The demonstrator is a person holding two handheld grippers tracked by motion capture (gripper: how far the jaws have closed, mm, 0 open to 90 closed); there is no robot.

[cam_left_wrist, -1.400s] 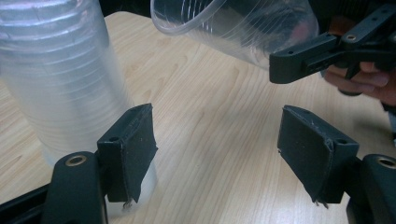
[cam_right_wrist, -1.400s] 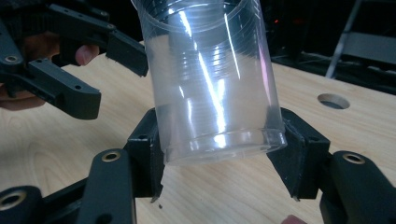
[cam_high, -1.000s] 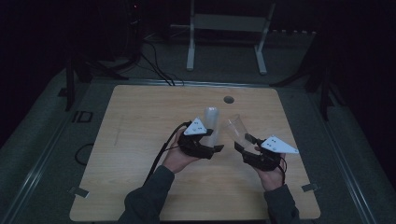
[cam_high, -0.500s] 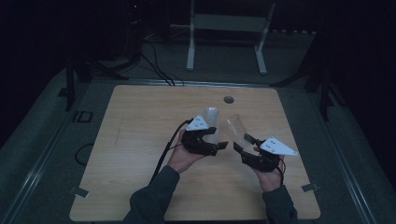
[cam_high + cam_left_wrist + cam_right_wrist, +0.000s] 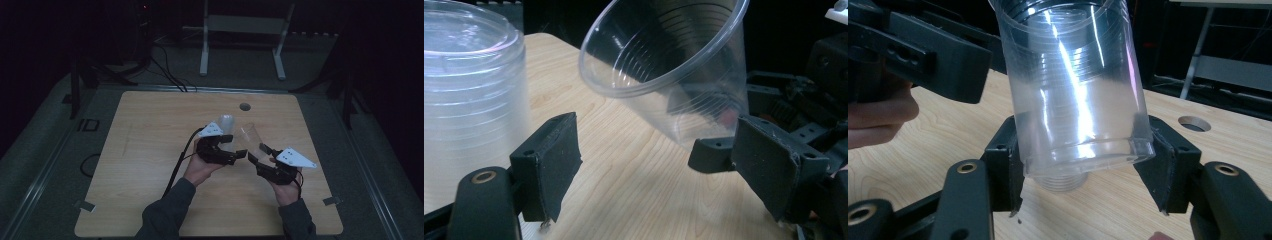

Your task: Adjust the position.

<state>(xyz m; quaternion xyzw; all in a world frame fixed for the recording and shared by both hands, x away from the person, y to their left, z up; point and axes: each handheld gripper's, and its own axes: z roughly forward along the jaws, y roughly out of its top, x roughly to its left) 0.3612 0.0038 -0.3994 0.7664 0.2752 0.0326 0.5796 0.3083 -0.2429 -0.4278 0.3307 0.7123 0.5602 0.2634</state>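
Note:
A single clear plastic cup (image 5: 249, 137) (image 5: 669, 65) (image 5: 1075, 95) hangs tilted above the table, its base end clamped by my right gripper (image 5: 257, 152) (image 5: 1083, 180), which is shut on it. An upside-down stack of clear cups (image 5: 226, 124) (image 5: 469, 100) stands on the wooden table (image 5: 150, 150). My left gripper (image 5: 234, 146) (image 5: 664, 170) sits between the stack and the held cup. Its jaws have just been opening and now stand apart with only table between them. In the right gripper view the left gripper (image 5: 923, 50) and its hand (image 5: 873, 115) lie at the upper left.
A round hole (image 5: 244, 106) (image 5: 1194, 123) is cut in the tabletop near its far edge. A white metal stand (image 5: 240, 30) is on the dark floor beyond the table. A black cable (image 5: 180, 160) trails from the left gripper across the table.
The left gripper's jaws have spread wider and the hand has shifted slightly toward the held cup. The right gripper and its cup have stayed put.

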